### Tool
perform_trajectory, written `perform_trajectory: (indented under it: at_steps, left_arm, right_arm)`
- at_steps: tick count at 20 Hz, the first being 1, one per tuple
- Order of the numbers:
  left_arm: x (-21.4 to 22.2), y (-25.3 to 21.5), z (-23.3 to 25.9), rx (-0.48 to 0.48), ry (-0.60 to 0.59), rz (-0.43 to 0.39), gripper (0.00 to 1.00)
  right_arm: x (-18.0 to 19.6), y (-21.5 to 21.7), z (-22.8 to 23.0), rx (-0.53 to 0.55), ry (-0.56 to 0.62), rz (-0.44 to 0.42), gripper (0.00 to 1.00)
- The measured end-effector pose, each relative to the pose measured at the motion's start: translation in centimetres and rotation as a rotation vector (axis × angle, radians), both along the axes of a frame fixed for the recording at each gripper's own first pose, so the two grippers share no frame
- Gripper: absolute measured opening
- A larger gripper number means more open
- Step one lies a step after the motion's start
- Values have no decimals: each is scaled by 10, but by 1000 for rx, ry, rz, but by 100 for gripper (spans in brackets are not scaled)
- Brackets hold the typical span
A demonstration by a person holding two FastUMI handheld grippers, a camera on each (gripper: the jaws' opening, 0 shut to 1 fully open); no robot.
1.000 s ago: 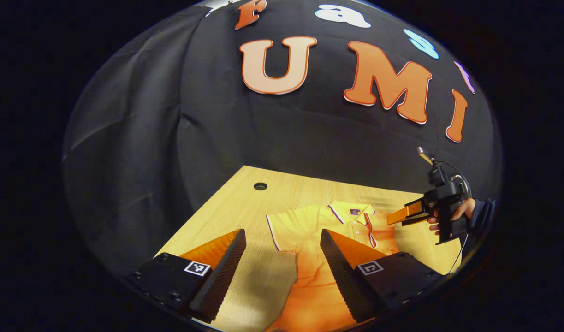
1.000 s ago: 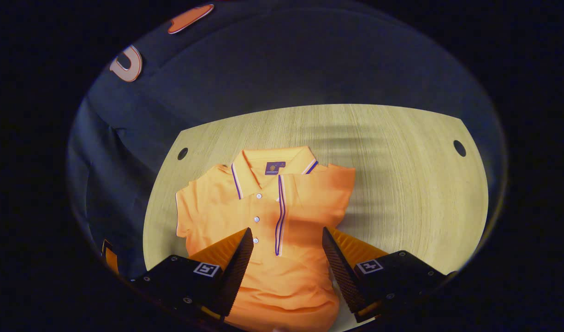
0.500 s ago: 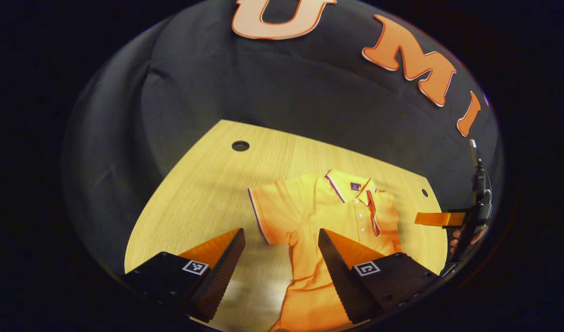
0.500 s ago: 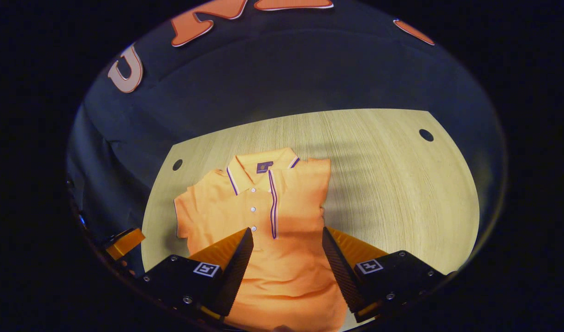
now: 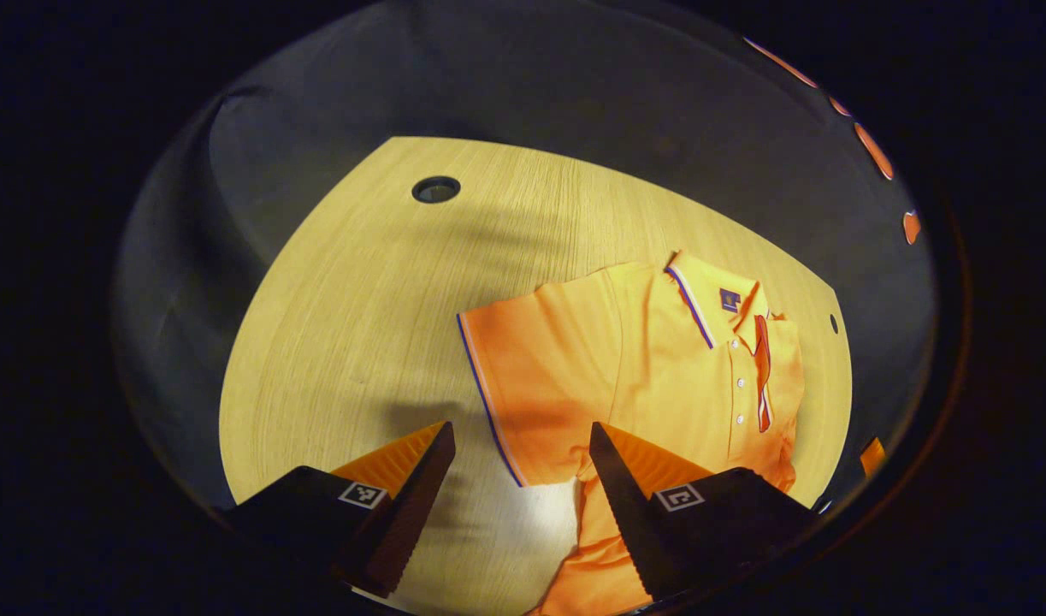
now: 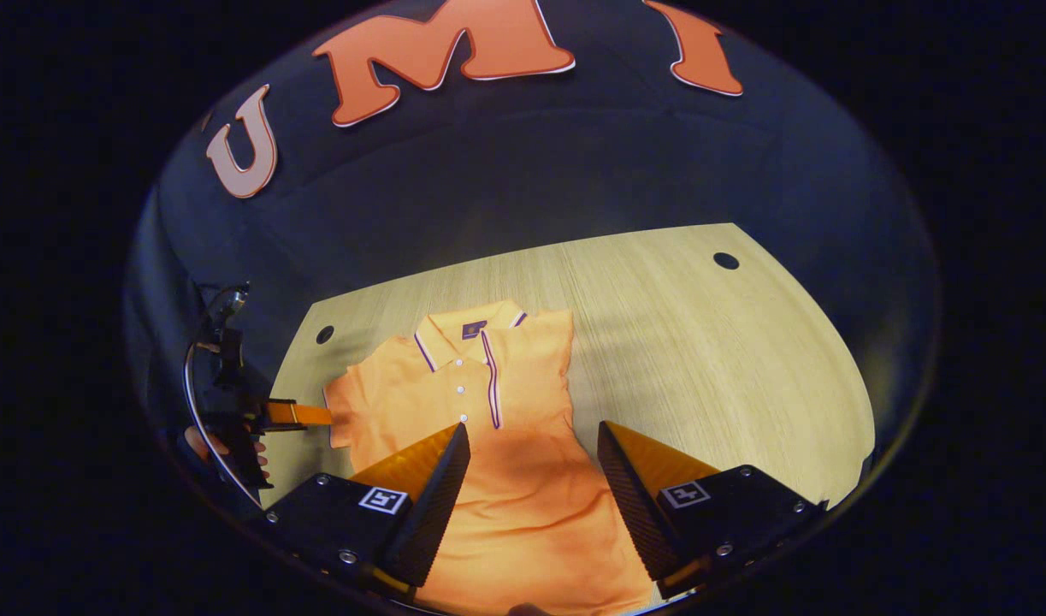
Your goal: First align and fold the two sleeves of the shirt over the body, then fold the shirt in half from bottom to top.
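The left gripper (image 5: 523,436) hangs over the table with its two fingers spread wide and nothing between them. One finger (image 5: 403,479) is above bare wood, the other finger (image 5: 634,488) is above orange cloth, and the striped hem of the shirt's open sleeve (image 5: 523,376) lies in the gap between them. From the right gripper view the same left gripper (image 6: 304,414) shows at the far side of the shirt, its fingers pointing at the edge of that sleeve, just beside it, with a hand (image 6: 223,449) gripping its handle; whether it touches the cloth I cannot tell.

The right gripper (image 6: 531,441) is also held wide and empty, above the lower body of the shirt (image 6: 505,479), apart from it.

The shirt lies flat on the wooden table (image 6: 711,359), front up, collar (image 6: 467,329) toward the back wall, buttons and striped placket down the chest. The sleeve on the right gripper's side is already folded in over the body, leaving a straight edge (image 6: 570,368) there. The other sleeve is spread out flat on the wood. The bottom half of the shirt lies unfolded, a little wrinkled.

A round hole (image 5: 435,189) sits in the table near its back corner on the left gripper's side, and another hole (image 6: 726,260) is near the opposite back corner, well apart from the shirt.
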State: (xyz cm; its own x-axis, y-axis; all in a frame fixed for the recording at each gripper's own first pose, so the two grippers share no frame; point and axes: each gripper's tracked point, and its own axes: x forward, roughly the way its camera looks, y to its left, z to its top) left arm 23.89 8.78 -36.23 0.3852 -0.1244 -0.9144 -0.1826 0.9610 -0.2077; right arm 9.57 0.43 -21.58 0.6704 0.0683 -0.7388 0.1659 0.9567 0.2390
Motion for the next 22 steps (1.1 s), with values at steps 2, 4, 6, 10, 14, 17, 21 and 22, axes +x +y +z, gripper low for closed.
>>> perform_trajectory:
  at_steps: [2, 4, 6, 10, 14, 17, 21, 22]
  left_arm:
    - [7, -3, -11, -1, 46, 16, 94]
    - [13, 2, -20, 31, 76, 20, 91]
    - [19, 5, -28, 55, 100, 33, 91]
    - [21, 8, -30, 128, 143, 16, 72]
    - [28, -9, -28, 121, 116, -50, 41]
    - [32, -17, -26, 134, 61, -131, 13]
    - [37, -29, -15, 102, 7, -172, 8]
    - [43, -31, -8, 104, -23, -181, 8]
  right_arm:
    - [-9, -8, 7, -13, -29, -16, 92]
    - [-15, -18, 14, -43, -66, -26, 92]
    - [-24, -28, 24, -67, -111, -38, 92]
    - [-41, -44, 38, -109, -165, -58, 92]
    - [-58, -51, 40, -118, -173, -78, 92]
    - [-73, -61, 40, -141, -170, -93, 92]
    - [-93, -73, 51, -177, -200, -128, 92]
    - [-98, -75, 53, -187, -206, -132, 92]
